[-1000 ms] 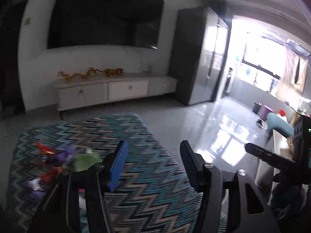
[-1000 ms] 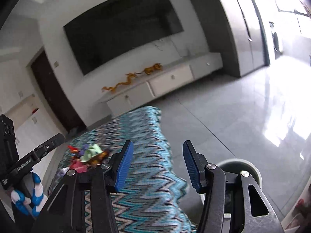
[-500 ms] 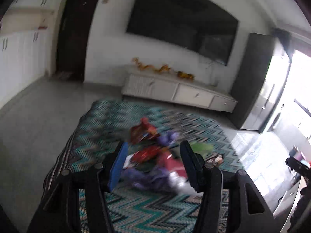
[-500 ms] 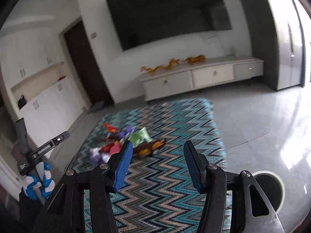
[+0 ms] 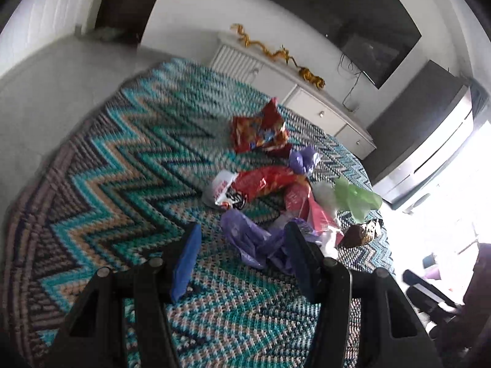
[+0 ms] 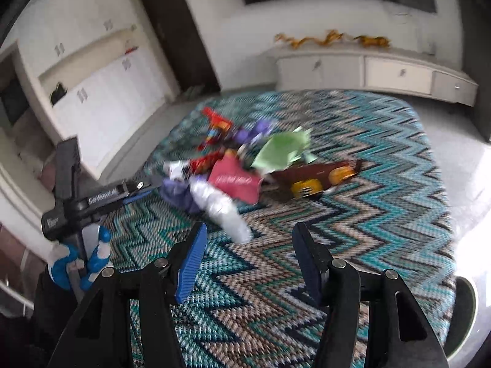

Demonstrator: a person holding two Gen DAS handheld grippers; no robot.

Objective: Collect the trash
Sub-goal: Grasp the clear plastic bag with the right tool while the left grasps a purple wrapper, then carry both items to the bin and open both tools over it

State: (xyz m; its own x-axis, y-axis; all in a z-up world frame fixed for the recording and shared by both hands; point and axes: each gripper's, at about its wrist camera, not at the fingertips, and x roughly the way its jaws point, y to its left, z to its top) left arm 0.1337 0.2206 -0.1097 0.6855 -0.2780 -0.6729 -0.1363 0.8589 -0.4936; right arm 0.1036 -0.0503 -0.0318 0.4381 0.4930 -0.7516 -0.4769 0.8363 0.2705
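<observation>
Wrappers [image 5: 270, 178] lie heaped mid-way along our zigzag cloth [image 5: 122, 159]; our left gripper [image 5: 242, 260] hangs parted and empty, its far finger overlapping a purple bag [image 5: 254, 239]; our right gripper [image 6: 248, 254], jaws just widening, holds nothing above bare cloth; a white cabinet [image 6: 368, 70] stands beyond; a bin [image 6: 465, 303] sits beside.

Your counter [image 6: 353, 245] is covered with a zigzag-woven cloth [image 5: 122, 184] in teal, tan and black, and all the trash sits in one heap toward its far side. In the right wrist view you see a pink packet [image 6: 236, 181] in the middle, a green wrapper [image 6: 282, 150] behind it, a brown packet [image 6: 319, 174] to the right, a white plastic bag [image 6: 221, 208] nearest, a purple bag [image 6: 178, 193] left, and red snack wrappers [image 6: 216, 122] farthest.
</observation>
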